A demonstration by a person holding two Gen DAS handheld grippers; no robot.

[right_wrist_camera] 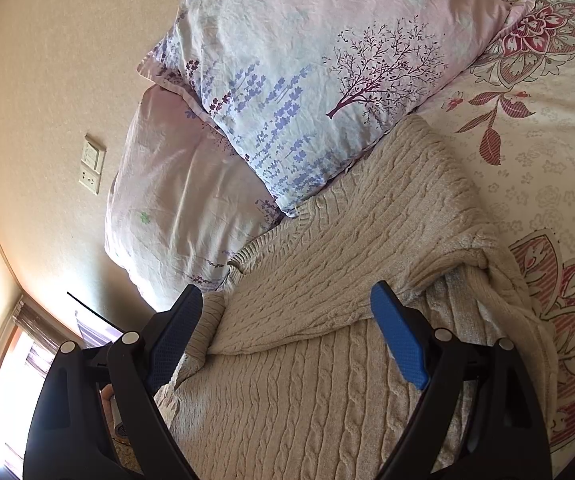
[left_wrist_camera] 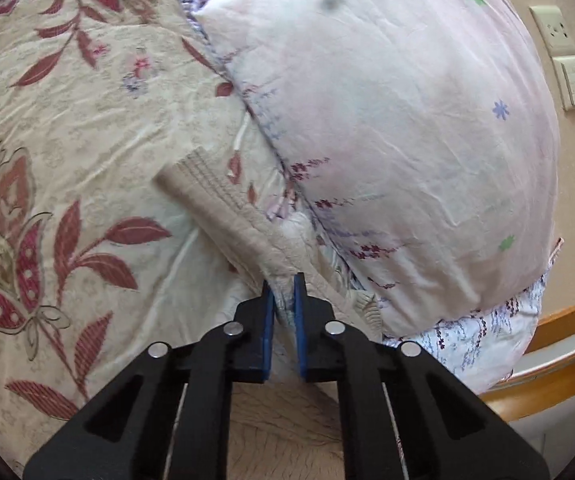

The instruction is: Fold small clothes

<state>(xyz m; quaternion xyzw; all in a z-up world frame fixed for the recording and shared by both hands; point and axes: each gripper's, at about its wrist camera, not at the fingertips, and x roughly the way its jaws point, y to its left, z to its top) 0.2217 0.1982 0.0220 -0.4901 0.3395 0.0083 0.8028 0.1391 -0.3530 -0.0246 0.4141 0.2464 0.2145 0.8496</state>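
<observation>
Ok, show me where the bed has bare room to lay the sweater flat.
Free: the flowered bedspread left of the pillows, past the sweater cuff. Crowded: the pillows press the sweater's far edge; the left hand-held gripper pinches knit there.

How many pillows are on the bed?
2. A lavender-and-tree pillow lies on top, its lower edge touching the beige sweater. A pale pink pillow sits partly under it, nearer the wall. More may lie out of view.

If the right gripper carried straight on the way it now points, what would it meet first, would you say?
Most likely the beige cable-knit sweater, which fills the gap ahead of the open right gripper. The lavender-print pillow lies beyond it; depth is unclear.
</observation>
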